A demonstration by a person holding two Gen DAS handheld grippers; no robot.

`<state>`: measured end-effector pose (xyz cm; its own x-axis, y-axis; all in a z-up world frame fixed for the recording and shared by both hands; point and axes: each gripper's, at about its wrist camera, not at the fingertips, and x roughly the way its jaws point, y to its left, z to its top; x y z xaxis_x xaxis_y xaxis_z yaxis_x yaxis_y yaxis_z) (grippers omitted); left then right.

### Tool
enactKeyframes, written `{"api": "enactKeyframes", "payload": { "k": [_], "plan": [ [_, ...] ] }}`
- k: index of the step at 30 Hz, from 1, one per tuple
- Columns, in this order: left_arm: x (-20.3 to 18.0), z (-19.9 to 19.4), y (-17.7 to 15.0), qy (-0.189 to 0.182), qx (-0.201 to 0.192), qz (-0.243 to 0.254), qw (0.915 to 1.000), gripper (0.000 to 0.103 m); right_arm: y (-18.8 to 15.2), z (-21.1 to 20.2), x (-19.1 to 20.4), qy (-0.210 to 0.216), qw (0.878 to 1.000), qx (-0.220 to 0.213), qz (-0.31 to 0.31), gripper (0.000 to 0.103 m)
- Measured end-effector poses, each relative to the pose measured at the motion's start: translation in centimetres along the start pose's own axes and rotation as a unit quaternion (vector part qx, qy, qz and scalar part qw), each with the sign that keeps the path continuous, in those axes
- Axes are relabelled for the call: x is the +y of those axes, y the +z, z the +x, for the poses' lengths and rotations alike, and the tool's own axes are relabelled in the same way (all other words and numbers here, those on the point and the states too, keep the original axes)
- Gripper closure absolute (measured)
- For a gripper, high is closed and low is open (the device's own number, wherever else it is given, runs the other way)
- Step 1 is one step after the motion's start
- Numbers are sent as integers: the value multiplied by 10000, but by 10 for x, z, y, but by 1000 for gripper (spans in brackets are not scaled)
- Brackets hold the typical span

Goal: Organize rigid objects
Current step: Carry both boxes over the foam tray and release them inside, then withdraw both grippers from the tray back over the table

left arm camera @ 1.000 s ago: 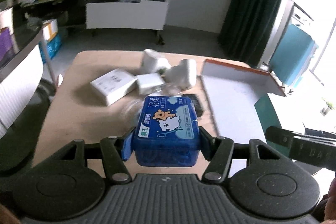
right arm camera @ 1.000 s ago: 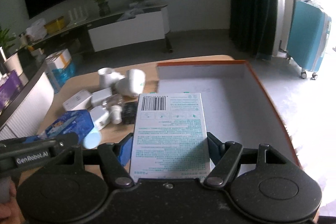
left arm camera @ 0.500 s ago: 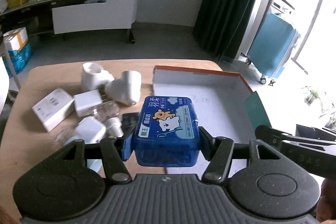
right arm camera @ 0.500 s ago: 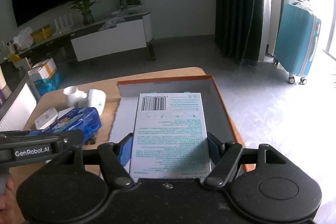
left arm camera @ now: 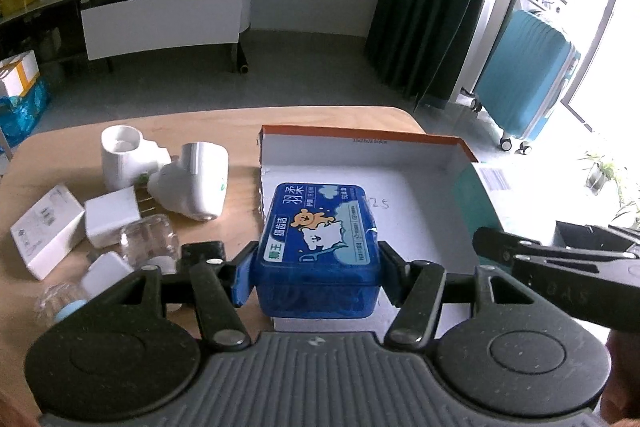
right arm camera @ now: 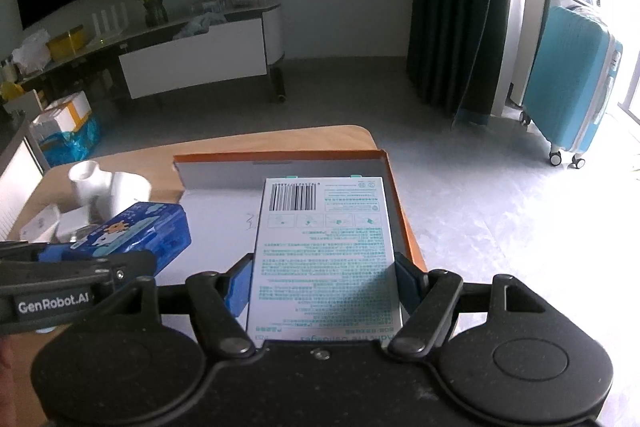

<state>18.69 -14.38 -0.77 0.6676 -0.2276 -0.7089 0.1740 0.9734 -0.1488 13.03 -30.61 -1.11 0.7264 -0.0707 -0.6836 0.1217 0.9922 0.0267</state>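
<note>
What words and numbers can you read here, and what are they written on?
"GenRobot.AI": side of the left gripper.
"羽柔": lid of the blue plastic box; its smaller print is blurred.
"25": handwritten on the floor of the orange-rimmed tray.
White carton: a barcode shows, but its digits and green print are too small to read.

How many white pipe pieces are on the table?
2. One pipe stands upright at the table's far left; the other pipe lies tipped against it, beside the tray.

Dim room, blown-out window glare right, fisheye-bent edges, sharp focus.
</note>
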Motion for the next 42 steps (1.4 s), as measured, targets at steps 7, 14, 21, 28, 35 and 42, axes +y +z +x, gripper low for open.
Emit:
{"api": "enactKeyframes", "payload": {
  "k": [7, 14, 21, 28, 35, 42],
  "plan": [
    [-5, 23, 12, 44, 80, -40, 10000, 42, 14, 36, -3, 33, 9996, 201, -190, 19],
    [-11, 44, 24, -34, 107, -119, 9999, 42, 29, 52, -9, -158, 9992, -170, -339, 16],
    [-13, 40, 29, -278, 17, -182, 9994, 19, 22, 15, -34, -26, 9982, -552, 238, 15],
    [-11, 10, 21, 8, 49, 62, 10000, 5, 5, -18, -16, -20, 9980, -616, 161, 13],
    [6, -21, 6, 283, 203, 65, 9994, 0, -12, -34, 4, -7, 9978, -456, 488, 11],
    [25, -50, -6, 424, 117, -11, 9990, 0, -24, -52, 33, -11, 9987, -337, 386, 10]
  ]
}}
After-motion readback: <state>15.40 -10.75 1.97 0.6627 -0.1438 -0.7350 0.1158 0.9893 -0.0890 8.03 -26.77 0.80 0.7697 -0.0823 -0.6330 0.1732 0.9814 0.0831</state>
